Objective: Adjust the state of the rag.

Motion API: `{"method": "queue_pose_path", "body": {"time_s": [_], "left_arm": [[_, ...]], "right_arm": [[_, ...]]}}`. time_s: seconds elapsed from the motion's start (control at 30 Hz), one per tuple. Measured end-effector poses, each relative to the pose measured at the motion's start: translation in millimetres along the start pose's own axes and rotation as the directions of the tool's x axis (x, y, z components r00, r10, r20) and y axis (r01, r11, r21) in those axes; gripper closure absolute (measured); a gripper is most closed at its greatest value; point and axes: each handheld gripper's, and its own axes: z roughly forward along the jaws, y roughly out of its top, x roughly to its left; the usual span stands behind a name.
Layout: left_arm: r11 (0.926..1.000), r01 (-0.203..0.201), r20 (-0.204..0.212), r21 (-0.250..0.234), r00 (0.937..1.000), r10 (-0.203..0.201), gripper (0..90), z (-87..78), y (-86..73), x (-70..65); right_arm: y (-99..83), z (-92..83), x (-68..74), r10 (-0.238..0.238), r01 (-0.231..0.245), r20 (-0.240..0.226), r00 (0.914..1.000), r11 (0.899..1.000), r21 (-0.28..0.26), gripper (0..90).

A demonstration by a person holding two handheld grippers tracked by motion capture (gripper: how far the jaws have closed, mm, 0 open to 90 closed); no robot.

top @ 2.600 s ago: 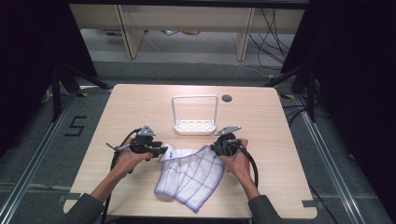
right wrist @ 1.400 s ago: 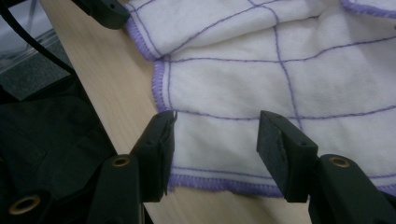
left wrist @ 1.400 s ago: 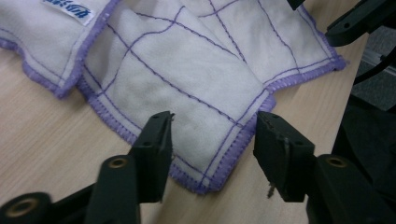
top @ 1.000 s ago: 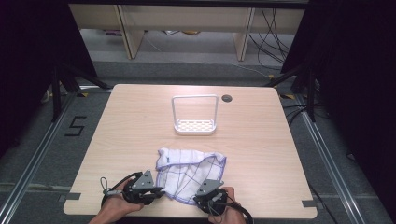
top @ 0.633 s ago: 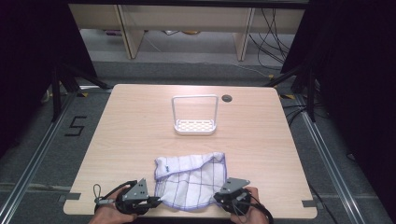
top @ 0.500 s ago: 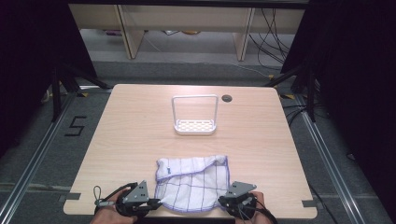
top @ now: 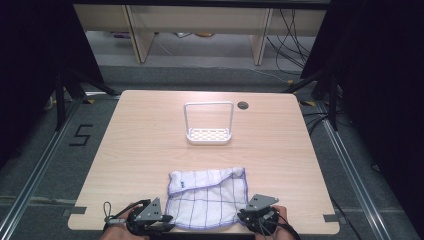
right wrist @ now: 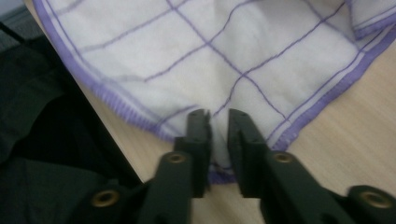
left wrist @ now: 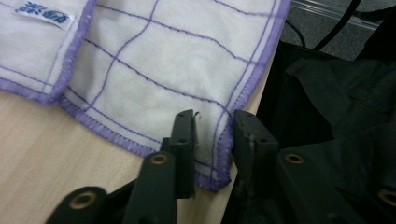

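The white cloth [top: 207, 197] with purple grid lines lies half-folded at the desk's [top: 150, 145] near edge. The left tool [left wrist: 212, 123] and right tool [right wrist: 218, 122] each straddle a near corner, their jaws having just been opening, released, with the hem loose between them.

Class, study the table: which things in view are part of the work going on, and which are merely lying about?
In the work:
- white cloth with purple grid lines and purple stitched hem
- left gripper, jaws just opening, near corner between them
- right gripper, jaws just opening, other near corner between them

Lying about:
- white plastic rack with perforated base and tall handle
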Motion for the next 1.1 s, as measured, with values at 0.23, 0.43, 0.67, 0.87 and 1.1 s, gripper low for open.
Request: {"method": "queue_pose_path", "body": {"time_s": [0.23, 0.43, 0.67, 0.87, 1.1], "left_arm": [[0.9952, 0.059, -0.083, -0.078, 0.9944, -0.065, 48.1, -20.6, 11.5, 21.9], [0.9961, 0.034, -0.172, -0.081, 0.984, -0.048, 43.7, -9.7, 28.9, 46.6], [0.9998, -0.006, -0.213, -0.018, 0.977, 0.002, 42.3, 16.2, 35.8, 57.3], [0.9978, -0.051, -0.222, 0.043, 0.9733, 0.059, 62.3, 30.2, 38.5, 66.2], [0.9994, -0.009, -0.191, -0.033, 0.9815, 0.002, 80.0, 16.3, 45.2, 73.6]], "right_arm": [[22.2, -20.4, -19.0, 0.005, 0.006, 0.09, 0.996, 0.993, -0.119, 63.0], [43.9, 0.1, -58.5, 0.032, -0.01, 0.142, 0.9893, 0.988, -0.154, 61.1], [57.1, 33.0, -80.6, 0.058, -0.051, 0.132, 0.9895, 0.997, -0.057, 55.6], [64.5, 48.9, -81.6, 0.019, -0.019, 0.131, 0.9913, 1.0, -0.004, 64.1], [71.8, 48.1, -83.6, -0.043, 0.043, 0.145, 0.9885, 0.999, 0.008, 86.9]]}}
